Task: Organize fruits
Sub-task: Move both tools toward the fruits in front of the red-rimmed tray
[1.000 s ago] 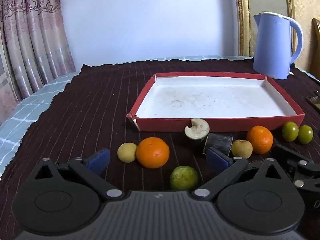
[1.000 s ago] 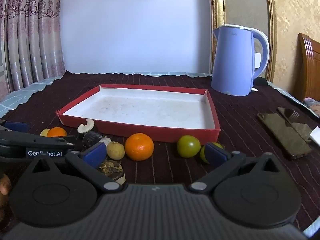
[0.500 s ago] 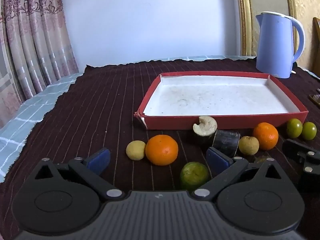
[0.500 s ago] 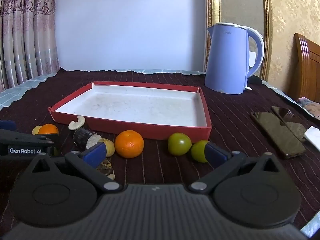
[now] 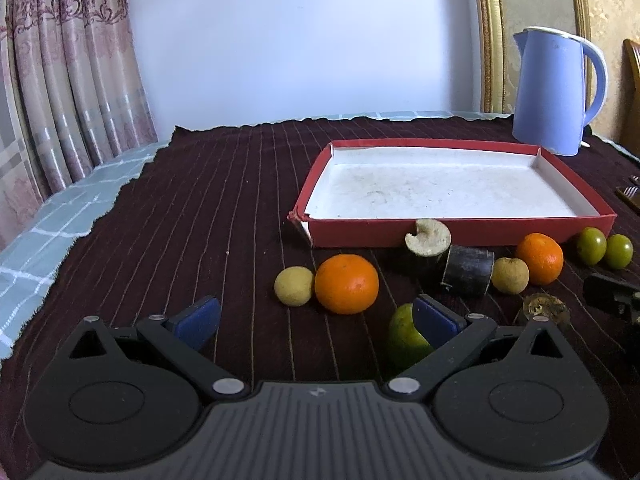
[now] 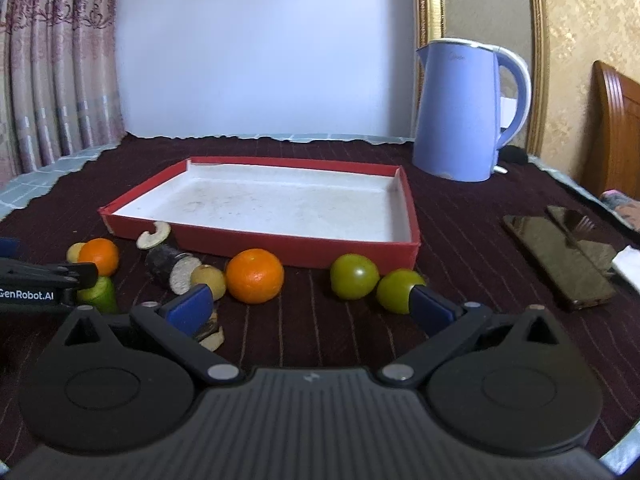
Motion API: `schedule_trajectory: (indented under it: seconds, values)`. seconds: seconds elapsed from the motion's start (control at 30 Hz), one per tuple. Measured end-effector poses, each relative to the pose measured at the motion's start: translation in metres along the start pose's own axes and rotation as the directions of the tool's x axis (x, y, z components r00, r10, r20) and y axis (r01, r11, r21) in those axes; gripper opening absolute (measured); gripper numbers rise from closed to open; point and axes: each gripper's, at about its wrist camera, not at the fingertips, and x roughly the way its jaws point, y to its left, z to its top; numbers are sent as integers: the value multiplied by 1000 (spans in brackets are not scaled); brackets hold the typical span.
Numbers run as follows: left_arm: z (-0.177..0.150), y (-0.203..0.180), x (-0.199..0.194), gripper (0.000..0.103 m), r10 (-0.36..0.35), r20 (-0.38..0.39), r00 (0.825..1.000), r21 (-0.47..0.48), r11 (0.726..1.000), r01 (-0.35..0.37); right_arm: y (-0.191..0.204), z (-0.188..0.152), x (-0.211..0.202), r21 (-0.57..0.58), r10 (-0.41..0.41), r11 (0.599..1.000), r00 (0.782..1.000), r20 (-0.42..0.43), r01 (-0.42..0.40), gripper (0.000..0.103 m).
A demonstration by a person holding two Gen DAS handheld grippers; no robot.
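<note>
A red tray with a bare white floor lies on the dark cloth. Along its near wall sit fruits: a yellow ball, an orange, a green citrus, sugarcane pieces, a longan, a second orange and two green fruits. My left gripper is open, its right fingertip beside the green citrus. My right gripper is open above the cloth, its right fingertip in front of a green fruit.
A blue kettle stands behind the tray's right corner. Two dark phones lie on the cloth to the right. Curtains hang at the left, and a wooden chair is at the far right.
Both views have swung leftward, so the tray and fruits sit further right in the left wrist view. The fruits have not moved. Both grippers stayed open.
</note>
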Motion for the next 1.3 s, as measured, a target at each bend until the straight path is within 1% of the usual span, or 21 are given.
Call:
schedule_trajectory:
  seconds: [0.1,0.27,0.4,0.5,0.57,0.7,0.83,0.9,0.93,0.97,1.03,1.1,1.13,1.17,1.3]
  values:
    - [-2,3,0,103,-19,-7,1000,-11,1000,19,0,-2,-1,5,30,1000,999,-16,-29,103]
    - [-8,4,-3,103,-26,-5,1000,-5,1000,26,5,-5,-3,-19,30,999,999,-14,-30,103]
    - [-9,1,-6,103,-25,5,1000,13,1000,25,3,-5,-6,-9,79,997,997,0,-79,103]
    - [-10,-2,-9,103,-54,6,999,17,998,54,3,-6,-7,-23,100,995,995,10,-100,103]
    - [-10,-3,-12,103,-78,11,997,18,997,77,5,-7,-8,-28,90,996,996,14,-90,103]
    - [-8,-9,-8,103,-99,5,995,34,995,99,12,-9,-6,-65,65,996,998,4,-65,103]
    - [-8,-15,-1,101,-109,-10,994,41,993,109,11,-11,-4,-38,83,996,996,-10,-84,103]
    - [-7,-19,4,94,-106,-28,994,47,993,107,11,-11,-4,-38,72,997,997,-17,-73,103]
    - [-6,-21,6,83,-110,-37,993,49,993,112,12,-11,-3,-44,69,997,997,-17,-70,103]
    - [-6,-24,10,67,-113,-52,992,52,992,116,13,-11,-3,-51,68,996,998,-16,-69,103]
    - [-7,-28,16,55,-122,-86,989,52,991,127,16,-12,-3,-72,71,995,997,-20,-73,103]
    - [-7,-30,16,47,-124,-75,989,48,991,128,19,-13,-3,-100,89,991,996,-25,-91,103]
    - [-6,-31,15,35,-139,-74,988,51,988,143,20,-13,-2,-115,98,988,995,-26,-100,103]
    - [-6,-32,14,31,-158,-75,985,49,986,162,22,-14,-1,-132,106,985,994,-29,-109,103]
    - [-8,-35,11,31,-148,-60,987,64,986,151,30,-15,3,-155,137,977,989,-54,-144,103]
